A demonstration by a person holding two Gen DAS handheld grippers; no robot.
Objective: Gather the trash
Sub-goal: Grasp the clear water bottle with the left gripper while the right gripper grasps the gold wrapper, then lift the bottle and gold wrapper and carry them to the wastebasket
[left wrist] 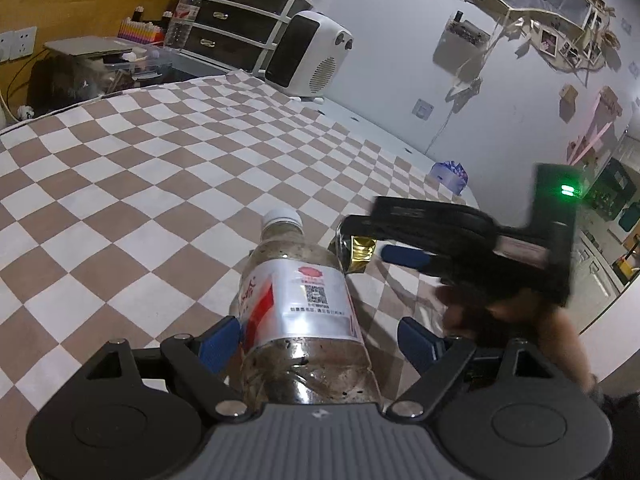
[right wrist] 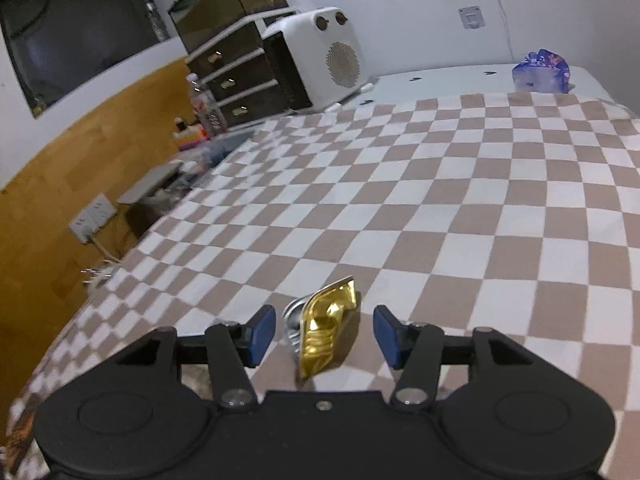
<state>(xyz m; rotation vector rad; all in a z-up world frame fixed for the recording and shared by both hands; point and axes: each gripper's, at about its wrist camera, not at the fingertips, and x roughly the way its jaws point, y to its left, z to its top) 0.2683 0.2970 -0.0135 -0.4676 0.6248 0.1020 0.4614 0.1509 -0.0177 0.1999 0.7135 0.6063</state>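
An empty clear plastic bottle (left wrist: pixel 304 312) with a white cap and a red-and-white label lies between the blue pads of my left gripper (left wrist: pixel 320 340). The left pad touches it; the right pad stands apart, so the jaws are open. A crumpled gold foil wrapper (right wrist: pixel 326 326) lies on the checked cloth between the open blue pads of my right gripper (right wrist: pixel 325 334), untouched. The wrapper also shows in the left wrist view (left wrist: pixel 360 254), beside my right gripper (left wrist: pixel 380 242), just right of the bottle's neck.
The brown-and-white checked cloth (right wrist: pixel 440 200) covers the table. A white heater (right wrist: pixel 320 56), a dark drawer unit (right wrist: pixel 232 76) and a full water bottle (right wrist: pixel 206 106) stand at the far edge. A blue-purple packet (right wrist: pixel 540 70) sits at the far right corner.
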